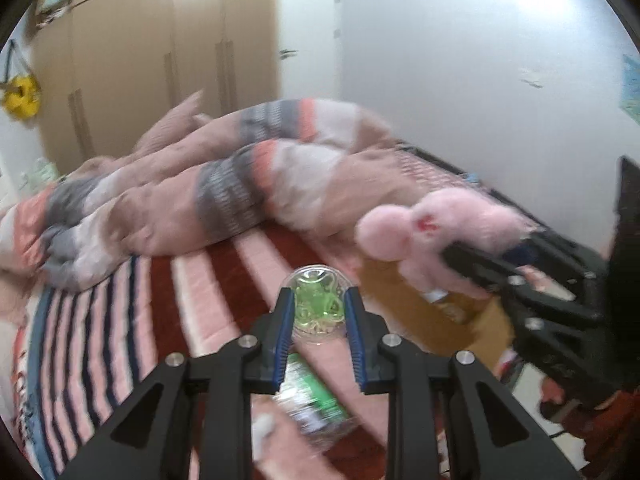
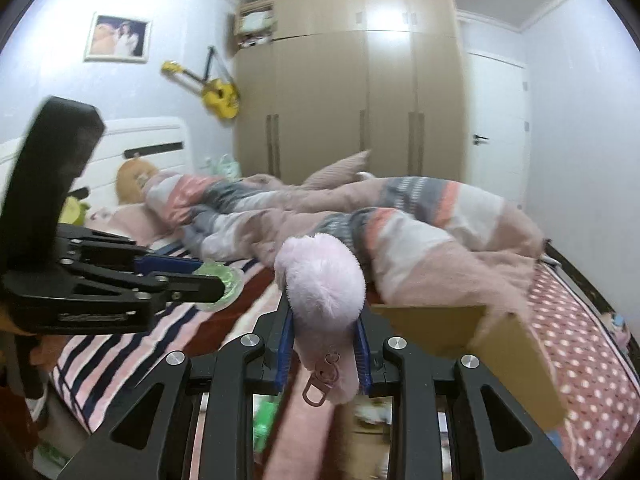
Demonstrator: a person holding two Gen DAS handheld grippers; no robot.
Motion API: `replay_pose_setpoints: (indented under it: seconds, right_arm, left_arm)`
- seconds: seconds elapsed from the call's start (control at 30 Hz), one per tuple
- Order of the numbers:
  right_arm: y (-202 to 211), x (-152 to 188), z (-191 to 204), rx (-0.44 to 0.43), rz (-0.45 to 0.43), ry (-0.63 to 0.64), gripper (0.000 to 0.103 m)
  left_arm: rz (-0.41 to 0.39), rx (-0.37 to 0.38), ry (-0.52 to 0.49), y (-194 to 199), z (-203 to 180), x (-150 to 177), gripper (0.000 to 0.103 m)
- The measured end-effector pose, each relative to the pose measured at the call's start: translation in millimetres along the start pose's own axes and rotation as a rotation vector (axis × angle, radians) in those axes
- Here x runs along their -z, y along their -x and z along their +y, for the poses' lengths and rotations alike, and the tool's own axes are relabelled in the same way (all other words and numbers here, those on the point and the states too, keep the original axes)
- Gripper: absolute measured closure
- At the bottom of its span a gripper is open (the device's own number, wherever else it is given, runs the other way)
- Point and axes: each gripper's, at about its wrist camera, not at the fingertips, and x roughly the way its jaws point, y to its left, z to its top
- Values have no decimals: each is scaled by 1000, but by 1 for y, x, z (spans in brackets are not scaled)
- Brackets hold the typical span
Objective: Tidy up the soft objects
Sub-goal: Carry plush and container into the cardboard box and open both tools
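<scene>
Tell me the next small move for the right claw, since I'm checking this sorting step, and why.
Probably lower the right claw toward the open cardboard box and release. It is shut on the pink plush keychain, held above the bed beside the box's near flap, and the box looks like the collection spot.

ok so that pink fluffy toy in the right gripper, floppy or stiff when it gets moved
Probably floppy: the pink plush toy bulges beyond the right gripper, unsupported. Likely light, since a narrow pinch holds it. Its dangling metal clasp may swing or snag.
</scene>
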Motion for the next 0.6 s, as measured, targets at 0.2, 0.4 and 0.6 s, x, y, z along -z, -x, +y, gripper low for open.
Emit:
replay_pose_setpoints:
  seconds: [0.2, 0.4, 0.6]
  right_arm:
    - [14, 7, -50, 94, 32, -42, 81]
    - [-7, 23, -83, 132, 142, -36, 79]
    - [-31, 41, -103, 161, 212, -52, 66]
  left_arm:
    - [0, 108, -52, -17, -59, -27, 80]
    - [64, 166, -81, -62, -90, -40, 80]
    - [138, 183, -99, -103, -100, -40, 80]
